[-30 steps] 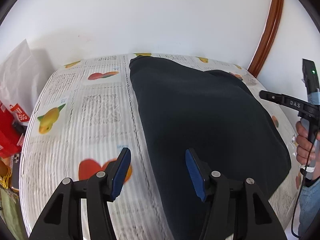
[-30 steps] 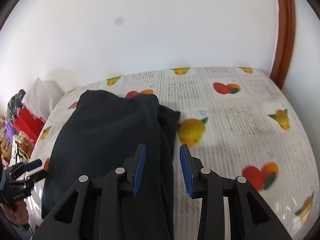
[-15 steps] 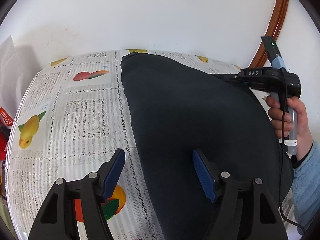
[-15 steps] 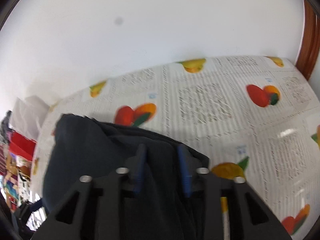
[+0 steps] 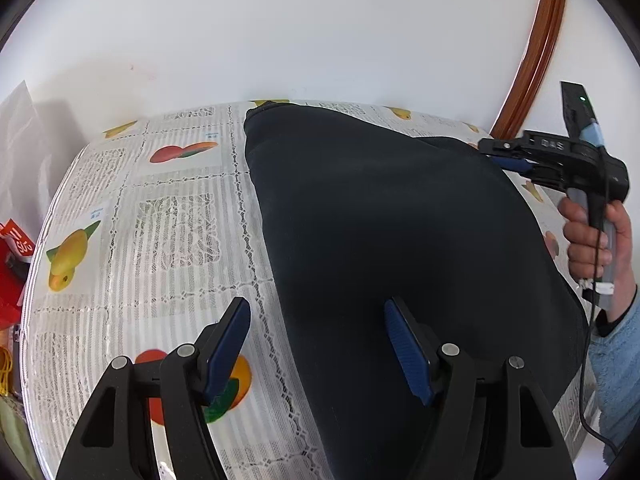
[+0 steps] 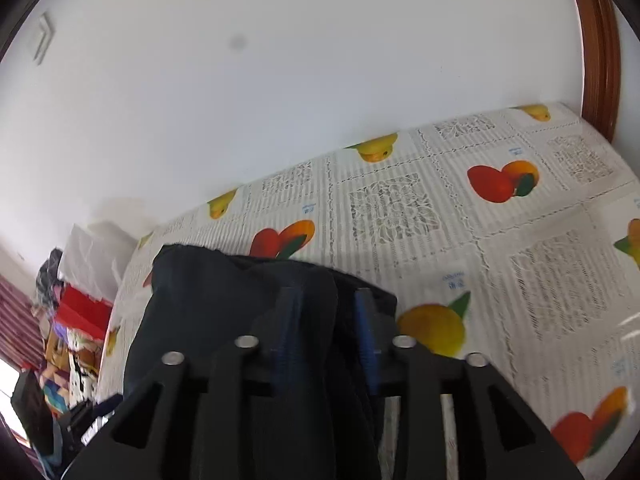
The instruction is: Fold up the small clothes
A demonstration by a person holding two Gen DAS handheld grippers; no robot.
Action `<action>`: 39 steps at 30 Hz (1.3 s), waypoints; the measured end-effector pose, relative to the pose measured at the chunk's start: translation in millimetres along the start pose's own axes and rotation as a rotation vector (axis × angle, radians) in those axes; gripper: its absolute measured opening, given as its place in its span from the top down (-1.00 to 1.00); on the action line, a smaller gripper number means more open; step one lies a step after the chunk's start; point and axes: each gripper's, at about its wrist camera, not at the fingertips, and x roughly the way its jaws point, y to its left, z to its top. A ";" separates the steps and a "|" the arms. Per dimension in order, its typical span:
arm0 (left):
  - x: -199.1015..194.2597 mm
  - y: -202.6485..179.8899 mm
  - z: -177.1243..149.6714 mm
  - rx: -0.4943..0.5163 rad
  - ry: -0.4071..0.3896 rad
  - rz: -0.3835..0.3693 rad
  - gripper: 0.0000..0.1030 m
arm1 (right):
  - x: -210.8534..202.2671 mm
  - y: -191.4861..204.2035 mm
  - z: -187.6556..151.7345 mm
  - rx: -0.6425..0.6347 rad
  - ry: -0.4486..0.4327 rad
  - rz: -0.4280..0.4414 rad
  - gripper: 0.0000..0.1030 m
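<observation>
Dark garment [image 5: 384, 232] spread on our fruit-print tablecloth [image 5: 168, 216], our left gripper [image 5: 316, 344] spread wide over its near edge, our right gripper [image 6: 328, 320] straddling its far corner, grip unclear.

— What's under the left gripper [image 5: 318, 344]?

— A table [image 5: 180, 216] against a white wall, covered by a lace-patterned cloth printed with fruit. One finger hangs over bare cloth, the other over a dark garment [image 5: 384, 216] that lies spread ahead of the claw.

— And around the right gripper [image 6: 326, 328]?

— The same table [image 6: 520, 240]. The garment [image 6: 200, 304] is bunched at the fingertips; open cloth stretches ahead and to the right.
</observation>
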 end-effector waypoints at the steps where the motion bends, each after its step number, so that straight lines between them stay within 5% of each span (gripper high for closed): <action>1: -1.3 -0.4 -1.6 -0.003 0.000 -0.002 -0.33 | -5.7 1.4 -5.5 -0.019 0.004 0.007 0.12; 5: -4.0 -1.9 -6.4 -0.021 0.001 -0.003 -0.33 | -3.3 2.3 -27.6 -0.059 0.067 0.003 0.23; 6: -4.8 -2.8 -7.2 -0.023 -0.002 0.002 -0.33 | 1.4 1.6 -30.8 -0.055 0.085 0.013 0.46; 7: -5.5 -3.6 -8.1 -0.025 -0.004 0.010 -0.33 | 4.6 1.8 -32.4 -0.052 0.086 0.021 0.93; 10: -5.8 -4.3 -9.5 -0.031 -0.001 0.016 -0.33 | -10.5 1.2 -32.5 -0.061 -0.026 0.014 0.94; 12: -6.1 -5.2 -9.5 -0.028 -0.003 0.025 -0.33 | -5.1 1.9 -32.8 -0.078 -0.009 -0.016 0.94; 15: -8.9 -8.5 -9.1 -0.019 -0.004 0.050 -0.33 | 1.8 6.7 -36.2 -0.106 0.040 -0.086 0.89; 19: -13.0 -11.3 -13.9 -0.004 -0.002 0.052 -0.33 | -25.2 17.4 -42.9 -0.140 -0.023 -0.135 0.75; 23: -15.9 -10.8 -21.6 -0.030 0.009 0.039 -0.33 | -37.0 41.3 -62.6 -0.243 -0.015 -0.140 0.45; 28: -29.1 -14.0 -31.6 -0.052 0.017 0.044 -0.29 | -47.0 30.9 -102.9 -0.263 0.041 -0.315 0.45; 33: -58.3 -27.2 -41.7 -0.071 0.010 0.040 -0.29 | -98.1 19.9 -128.3 -0.158 0.042 -0.363 0.44; 39: -117.8 -60.1 -58.7 -0.042 -0.096 0.114 -0.61 | -170.2 55.0 -157.0 -0.186 -0.041 -0.357 0.02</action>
